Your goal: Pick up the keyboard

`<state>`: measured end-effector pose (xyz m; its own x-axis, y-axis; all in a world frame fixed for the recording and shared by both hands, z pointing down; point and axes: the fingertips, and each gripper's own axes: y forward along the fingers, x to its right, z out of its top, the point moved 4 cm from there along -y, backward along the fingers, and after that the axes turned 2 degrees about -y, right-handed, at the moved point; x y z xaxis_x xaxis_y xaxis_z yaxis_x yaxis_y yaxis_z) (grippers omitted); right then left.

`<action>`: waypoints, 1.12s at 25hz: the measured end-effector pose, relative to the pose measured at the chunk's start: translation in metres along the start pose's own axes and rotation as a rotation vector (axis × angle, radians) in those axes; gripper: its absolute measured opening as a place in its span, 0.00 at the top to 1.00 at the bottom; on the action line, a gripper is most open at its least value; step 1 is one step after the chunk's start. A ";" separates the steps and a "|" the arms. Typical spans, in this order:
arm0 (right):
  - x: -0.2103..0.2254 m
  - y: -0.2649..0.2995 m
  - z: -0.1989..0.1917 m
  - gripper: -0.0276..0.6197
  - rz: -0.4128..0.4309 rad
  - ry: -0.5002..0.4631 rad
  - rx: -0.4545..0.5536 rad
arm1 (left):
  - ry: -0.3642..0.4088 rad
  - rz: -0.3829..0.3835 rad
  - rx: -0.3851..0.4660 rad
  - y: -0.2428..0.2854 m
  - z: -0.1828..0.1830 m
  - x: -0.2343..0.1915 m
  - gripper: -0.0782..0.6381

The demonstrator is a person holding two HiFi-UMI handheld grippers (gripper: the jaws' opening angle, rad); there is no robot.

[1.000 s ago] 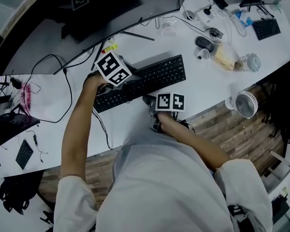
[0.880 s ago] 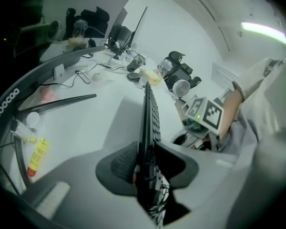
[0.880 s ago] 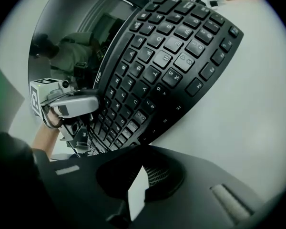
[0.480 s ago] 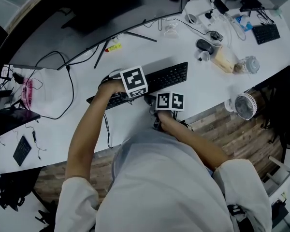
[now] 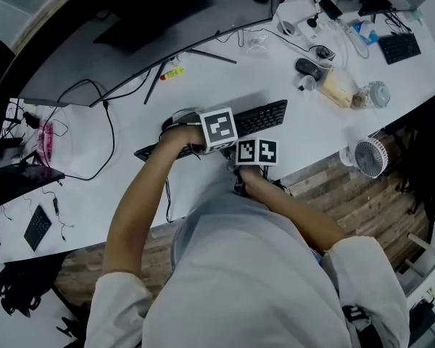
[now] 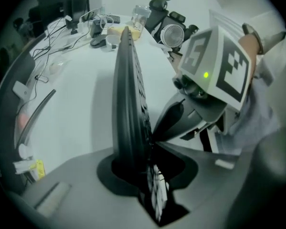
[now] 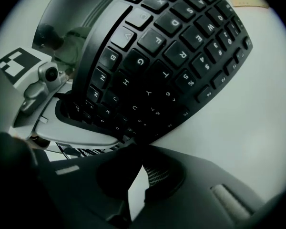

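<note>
I'm clamping the left claw [image 6: 148,149] tight on the black keyboard [image 5: 264,116], which is stretching toward 2 o'clock over the white bench [image 5: 312,140]. My right claw [image 7: 133,147] is sitting pinched together, empty, at its 6 o'clock edge.

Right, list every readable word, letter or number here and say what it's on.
"A", "S", "D", "F", "G": keys on the keyboard.
"W", "E", "R", "T": the key row above those.
"V", "B": the key row below.
"$", "%": number-row keys.
Yellow tag: print too small to read.
Nothing else is legible.
</note>
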<state>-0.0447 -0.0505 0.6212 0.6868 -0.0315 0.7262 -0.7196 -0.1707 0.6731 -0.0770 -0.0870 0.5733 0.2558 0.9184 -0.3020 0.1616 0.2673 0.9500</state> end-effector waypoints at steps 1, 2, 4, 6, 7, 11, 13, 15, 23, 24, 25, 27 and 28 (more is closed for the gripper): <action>0.001 0.000 0.000 0.95 -0.007 -0.013 -0.003 | 0.012 0.017 -0.019 0.001 0.001 0.004 0.89; 0.001 0.000 0.000 0.95 -0.007 -0.022 -0.003 | 0.022 0.036 -0.029 0.002 0.001 0.007 0.89; 0.001 0.001 0.000 0.95 0.005 -0.022 -0.003 | 0.027 0.081 -0.040 0.002 0.002 0.008 0.89; 0.002 0.001 -0.001 0.95 0.004 -0.016 -0.008 | 0.006 0.104 -0.042 0.001 0.003 0.008 0.89; 0.002 0.001 -0.001 0.95 -0.005 -0.015 -0.011 | -0.007 0.109 -0.041 0.001 0.004 0.010 0.89; 0.003 0.000 -0.006 0.95 -0.018 0.033 -0.025 | -0.021 0.115 -0.042 0.002 0.003 0.016 0.89; 0.005 -0.002 -0.009 0.95 -0.013 0.078 -0.023 | -0.004 0.128 -0.046 0.001 0.002 0.019 0.89; 0.009 -0.006 -0.009 0.96 -0.022 0.100 -0.004 | 0.013 0.149 -0.035 0.001 0.004 0.020 0.89; 0.009 -0.021 -0.009 0.96 0.054 0.208 0.021 | -0.020 0.194 0.014 -0.004 0.000 0.025 0.89; 0.007 -0.021 -0.010 0.96 0.069 0.211 0.017 | -0.032 0.201 0.016 -0.004 -0.002 0.024 0.89; 0.006 -0.021 -0.011 0.96 0.079 0.207 0.012 | -0.044 0.210 0.019 -0.005 -0.005 0.024 0.89; 0.005 -0.022 -0.011 0.96 0.085 0.197 0.010 | -0.066 0.225 0.036 -0.009 -0.009 0.023 0.89; 0.004 -0.022 -0.011 0.96 0.087 0.198 0.013 | -0.074 0.228 0.050 -0.012 -0.011 0.024 0.89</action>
<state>-0.0267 -0.0362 0.6109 0.5879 0.1469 0.7955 -0.7729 -0.1883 0.6059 -0.0835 -0.0653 0.5554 0.3601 0.9288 -0.0874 0.1385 0.0394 0.9896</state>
